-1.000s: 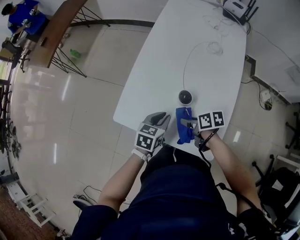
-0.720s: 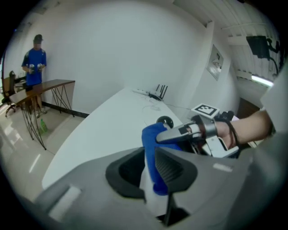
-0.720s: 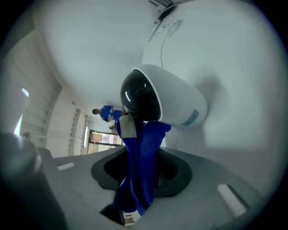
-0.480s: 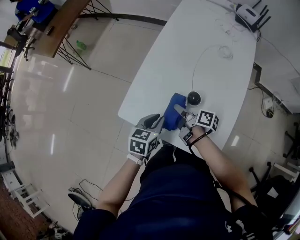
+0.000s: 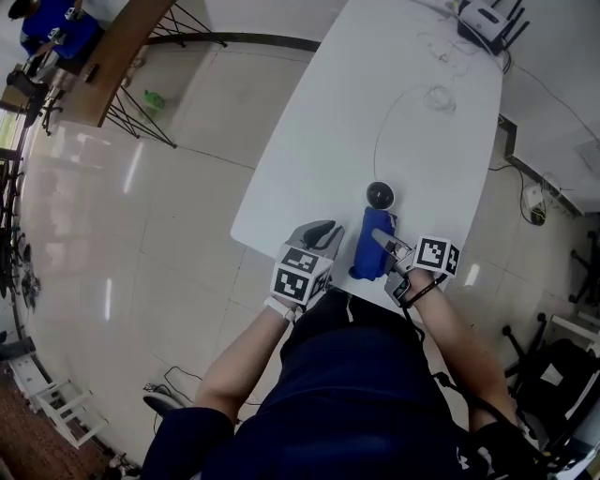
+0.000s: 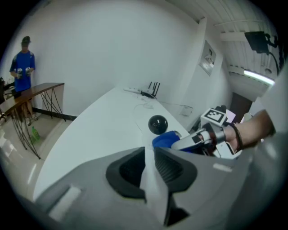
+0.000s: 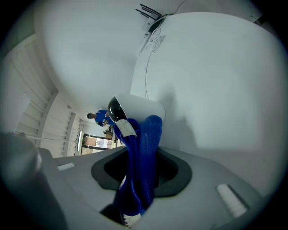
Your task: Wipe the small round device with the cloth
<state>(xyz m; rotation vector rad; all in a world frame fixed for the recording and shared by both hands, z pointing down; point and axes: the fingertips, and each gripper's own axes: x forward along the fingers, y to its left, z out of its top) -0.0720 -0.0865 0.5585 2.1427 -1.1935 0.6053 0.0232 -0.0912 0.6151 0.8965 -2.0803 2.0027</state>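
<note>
The right gripper is clamped on a folded blue cloth. The fold sticks out past the jaws, apparently so that soft fabric rather than the tool meets the work. The cloth's tip reaches up to the small round device, a black dome on the white table close to its near edge. Whether cloth and dome actually touch cannot be told. The left gripper hovers over the near edge, just beside the cloth on its left. Its jaws are nearly together, with a narrow slit between them and nothing held, so it seems to be kept clear as a spare hand. A thin cable curves from the device toward the far end, where a router sits.
</note>
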